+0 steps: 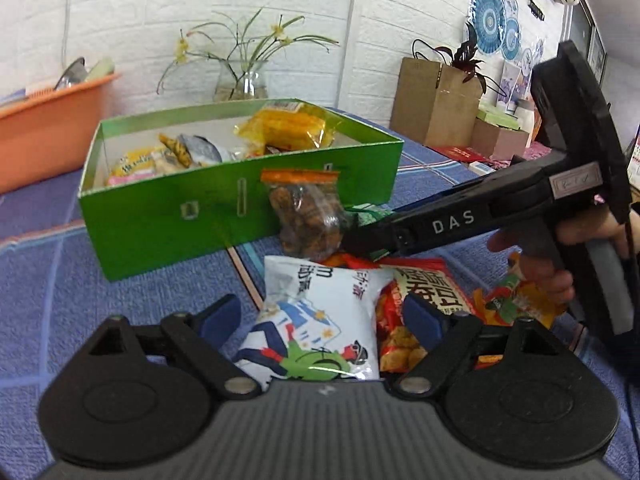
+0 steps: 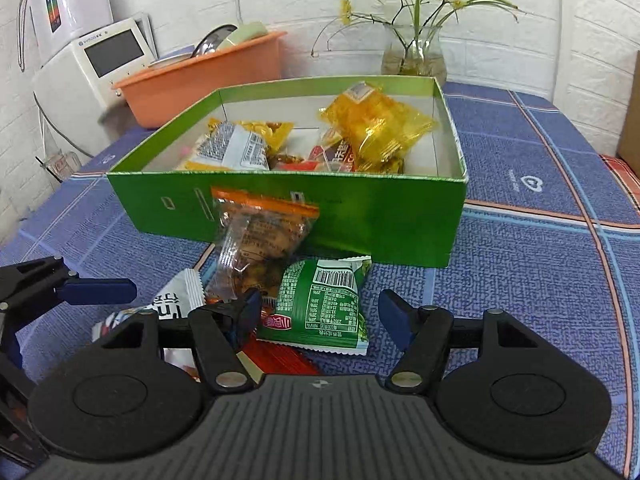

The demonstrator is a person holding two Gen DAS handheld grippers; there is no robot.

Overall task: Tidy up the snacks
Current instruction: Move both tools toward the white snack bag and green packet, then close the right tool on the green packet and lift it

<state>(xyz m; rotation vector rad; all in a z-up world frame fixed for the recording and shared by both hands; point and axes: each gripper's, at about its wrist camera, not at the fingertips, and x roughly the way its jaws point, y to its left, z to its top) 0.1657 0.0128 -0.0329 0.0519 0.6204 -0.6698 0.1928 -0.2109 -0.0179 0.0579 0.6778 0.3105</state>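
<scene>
A green box (image 1: pixel 168 216) (image 2: pixel 384 220) on the blue tablecloth holds several snack packets, among them a yellow one (image 1: pixel 292 126) (image 2: pixel 376 124). A clear packet with an orange top (image 1: pixel 308 212) (image 2: pixel 260 240) leans on the box front. My left gripper (image 1: pixel 324 316) is open around a white packet (image 1: pixel 320 320), with a red packet (image 1: pixel 416 300) beside it. My right gripper (image 2: pixel 324 312) is open over a green packet (image 2: pixel 324 304); its black body (image 1: pixel 500 216) reaches in from the right in the left wrist view.
An orange basin (image 1: pixel 48 120) (image 2: pixel 208 76) with dishes stands behind the box on the left. A glass vase with a plant (image 1: pixel 242 80) (image 2: pixel 416 52) stands at the wall. A white appliance (image 2: pixel 96 60) is far left. Cardboard boxes (image 1: pixel 436 104) stand at the right.
</scene>
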